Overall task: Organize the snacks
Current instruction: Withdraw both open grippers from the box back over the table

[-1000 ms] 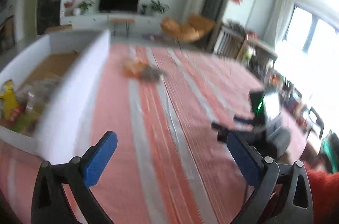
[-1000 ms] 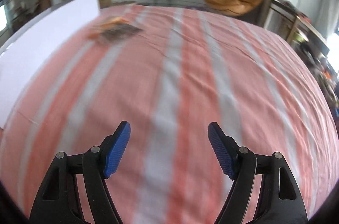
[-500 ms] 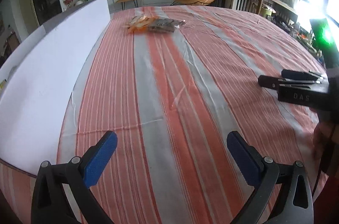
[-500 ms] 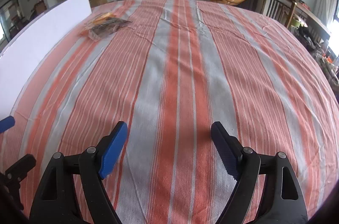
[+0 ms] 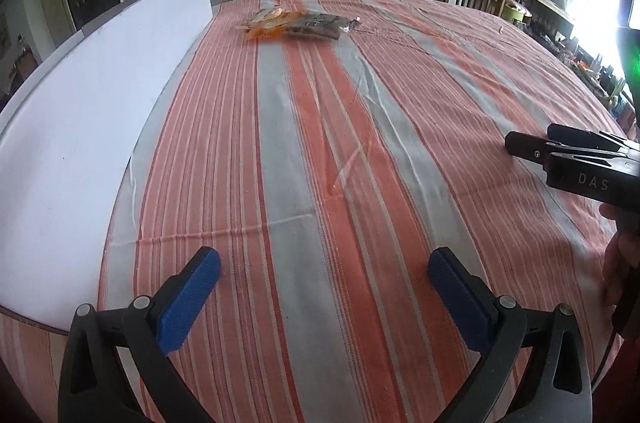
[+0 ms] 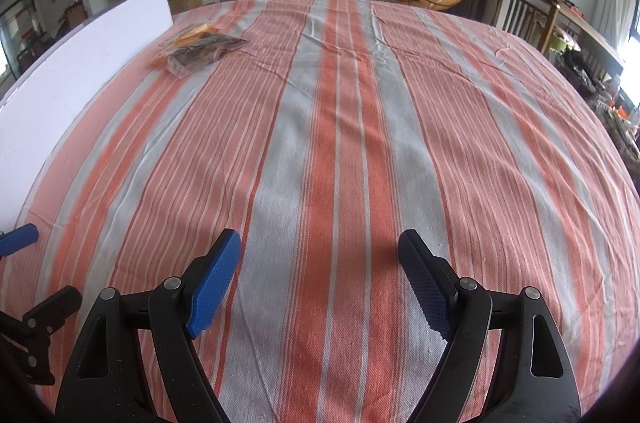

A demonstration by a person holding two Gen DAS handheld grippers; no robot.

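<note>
Two snack packets lie together at the far left of the striped tablecloth: an orange one [image 5: 267,19] [image 6: 191,33] and a clear one with dark contents [image 5: 320,24] [image 6: 206,51]. My left gripper [image 5: 324,259] hovers low over the near cloth, open, nothing between its blue pads. My right gripper [image 6: 320,237] is also open and empty over the near middle of the cloth. In the left wrist view it [image 5: 530,139] shows side-on at the right edge. One blue pad [image 6: 20,238] of the left gripper shows at the left edge of the right wrist view.
A tall white box wall [image 5: 100,95] [image 6: 88,63] runs along the left side of the table; its inside is hidden. A wooden chair [image 6: 524,11] and cluttered shelves stand past the table's right edge. A TV unit and an orange lounge chair lie beyond the far edge.
The left gripper sank toward the table and tipped down, so the box's inside with its snacks dropped out of view. The right gripper stayed nearly still and its jaws spread slightly.
</note>
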